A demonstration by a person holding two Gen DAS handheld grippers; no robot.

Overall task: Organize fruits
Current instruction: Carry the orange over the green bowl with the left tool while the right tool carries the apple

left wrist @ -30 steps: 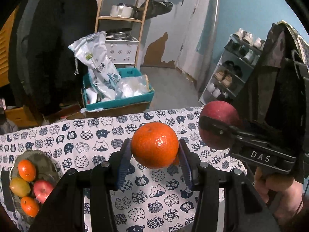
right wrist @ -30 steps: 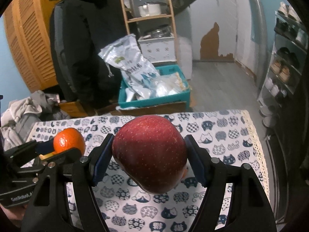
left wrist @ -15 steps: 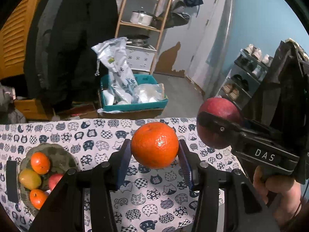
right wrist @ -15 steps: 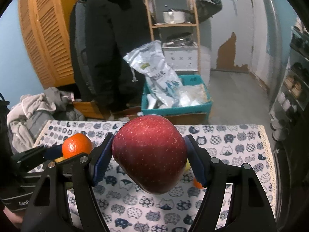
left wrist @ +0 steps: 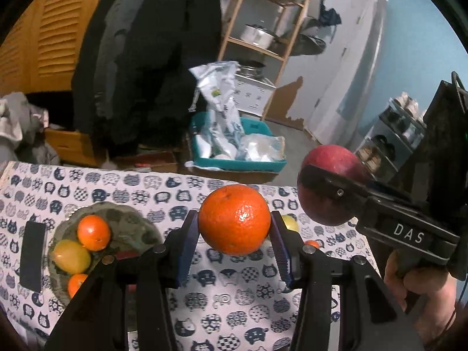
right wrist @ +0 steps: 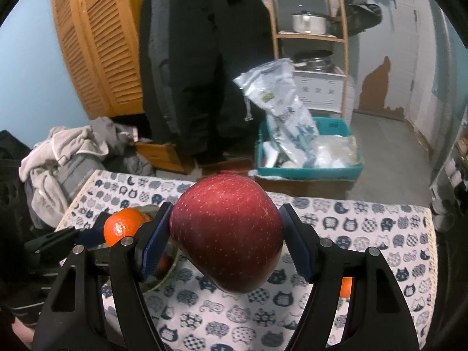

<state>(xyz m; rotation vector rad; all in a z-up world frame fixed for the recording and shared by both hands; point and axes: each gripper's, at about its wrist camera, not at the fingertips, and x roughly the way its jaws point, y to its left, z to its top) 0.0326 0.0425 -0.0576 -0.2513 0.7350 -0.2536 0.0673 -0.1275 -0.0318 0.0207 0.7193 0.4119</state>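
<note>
The left gripper (left wrist: 234, 224) pinches a round, dimpled, glossy orange (left wrist: 234, 219) between its blue ribbed pads, held in the air above the cat-print tablecloth (left wrist: 204, 298). The right gripper (right wrist: 225, 239) clamps a large dark-red apple (right wrist: 226, 234) with pale speckles, also raised over the cloth. Toward the cloth's left edge sits a dull grey-green bowl (left wrist: 131, 222) holding two small oranges (left wrist: 93, 232), a yellow-green fruit (left wrist: 71, 256) and something red, mostly hidden. A yellow fruit (left wrist: 289, 223) and another small orange (left wrist: 311, 244) lie loose on the cloth just behind the left gripper's right finger.
</note>
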